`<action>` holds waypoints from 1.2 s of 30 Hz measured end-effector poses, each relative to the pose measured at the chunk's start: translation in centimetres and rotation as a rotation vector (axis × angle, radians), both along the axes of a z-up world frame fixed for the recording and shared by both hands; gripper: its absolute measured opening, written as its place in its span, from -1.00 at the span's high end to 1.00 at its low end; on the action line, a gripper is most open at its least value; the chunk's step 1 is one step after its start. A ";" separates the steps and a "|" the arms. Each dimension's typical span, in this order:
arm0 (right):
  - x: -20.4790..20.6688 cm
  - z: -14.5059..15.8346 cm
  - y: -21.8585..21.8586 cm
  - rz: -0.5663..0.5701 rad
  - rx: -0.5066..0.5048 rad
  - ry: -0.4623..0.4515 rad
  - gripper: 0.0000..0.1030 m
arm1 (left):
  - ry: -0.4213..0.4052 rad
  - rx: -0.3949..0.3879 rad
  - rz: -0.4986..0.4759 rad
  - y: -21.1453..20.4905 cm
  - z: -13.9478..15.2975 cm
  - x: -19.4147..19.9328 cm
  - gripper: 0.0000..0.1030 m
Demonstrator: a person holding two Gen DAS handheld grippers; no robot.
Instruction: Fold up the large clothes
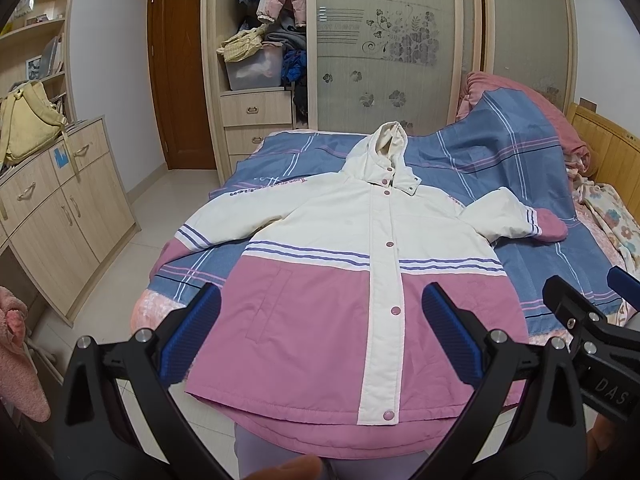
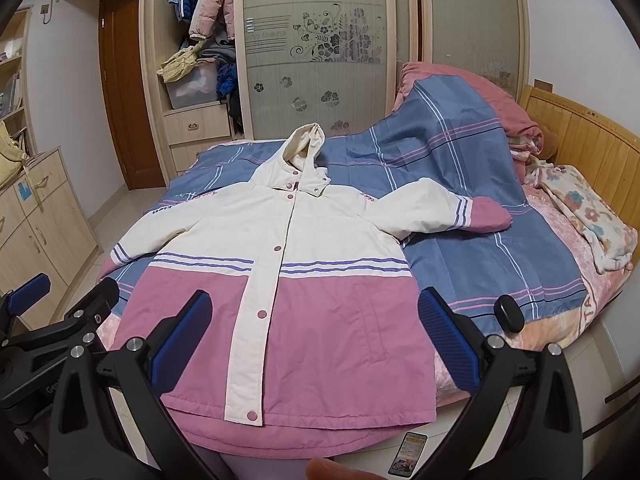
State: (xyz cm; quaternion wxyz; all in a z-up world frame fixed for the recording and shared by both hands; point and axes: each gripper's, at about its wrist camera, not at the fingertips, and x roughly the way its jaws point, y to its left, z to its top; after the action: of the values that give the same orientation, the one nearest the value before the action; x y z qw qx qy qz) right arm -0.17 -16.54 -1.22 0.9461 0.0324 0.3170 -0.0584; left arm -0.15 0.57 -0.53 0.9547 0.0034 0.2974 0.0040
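A cream and pink hooded jacket (image 1: 340, 280) (image 2: 280, 280) lies face up and buttoned on the bed, hood pointing away from me, hem at the near edge. Both sleeves spread outward; the right sleeve (image 2: 440, 208) ends in a pink cuff. My left gripper (image 1: 320, 328) hovers open above the pink lower half, with nothing between its blue pads (image 1: 192, 332). My right gripper (image 2: 316, 332) is open too, over the same lower part and empty. The right gripper shows at the edge of the left wrist view (image 1: 592, 320), the left gripper at the edge of the right wrist view (image 2: 48, 320).
The bed (image 2: 520, 272) carries a blue plaid sheet, with a heaped quilt (image 2: 460, 120) and a floral blanket (image 2: 592, 220) toward the wooden headboard. A wardrobe (image 1: 260, 112) stands behind it, and a low cabinet (image 1: 60, 208) on the left. A phone (image 2: 408, 456) lies near the bed's front edge.
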 end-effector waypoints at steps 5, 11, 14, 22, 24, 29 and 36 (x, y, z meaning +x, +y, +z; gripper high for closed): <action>0.3 0.1 -1.8 -0.009 0.057 -0.023 -0.97 | 0.022 -0.021 -0.019 0.0 -0.9 0.9 -0.96; 3.4 -1.4 -11.7 -0.155 0.248 -0.063 -0.97 | 0.159 -0.153 -0.005 1.9 -4.1 4.4 -0.96; 5.9 -4.9 -17.6 -0.200 0.402 0.045 -0.97 | 0.185 -0.190 0.015 2.5 -5.6 5.9 -0.96; 11.4 -13.1 -17.5 -0.134 0.405 0.247 -0.40 | 0.242 -0.089 0.052 1.3 -10.5 10.6 -0.89; 13.2 -14.7 -14.4 -0.020 0.376 0.292 -0.39 | 0.207 -0.061 0.058 1.0 -11.9 11.6 -0.89; 18.0 -21.6 -5.5 0.143 0.056 0.479 -0.40 | 0.359 0.055 0.079 0.8 -17.9 15.0 -0.87; 16.6 -16.8 -9.9 0.167 0.044 0.325 -0.49 | 0.424 -0.029 0.064 2.4 -19.9 15.8 -0.86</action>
State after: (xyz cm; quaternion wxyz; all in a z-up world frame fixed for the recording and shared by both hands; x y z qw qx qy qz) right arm 16.39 -26.49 -18.01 0.8831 0.0168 0.4683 0.0228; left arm 15.64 2.99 -20.43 0.8701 -0.0190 0.4916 0.0292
